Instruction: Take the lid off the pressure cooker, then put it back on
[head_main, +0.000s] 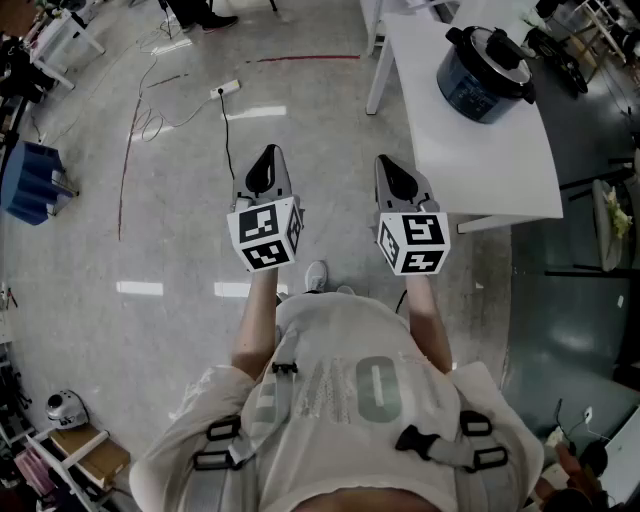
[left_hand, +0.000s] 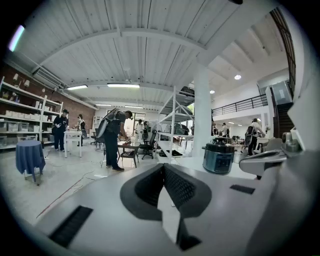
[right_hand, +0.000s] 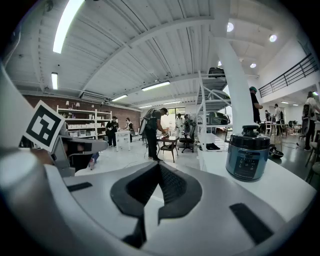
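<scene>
Blue: one pressure cooker (head_main: 483, 75); left gripper (head_main: 266, 158), right gripper (head_main: 390, 163), closed.

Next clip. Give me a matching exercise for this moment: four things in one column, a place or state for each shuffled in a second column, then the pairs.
Things:
1 pressure cooker
2 left gripper
3 power strip
4 blue-draped table

Place or state:
A lying on the floor, cable attached
B shut, nothing between the jaws
C standing at the far left of the head view
D on the white table, lid on

Pairs: 1-D, 2-B, 3-A, 4-C
</scene>
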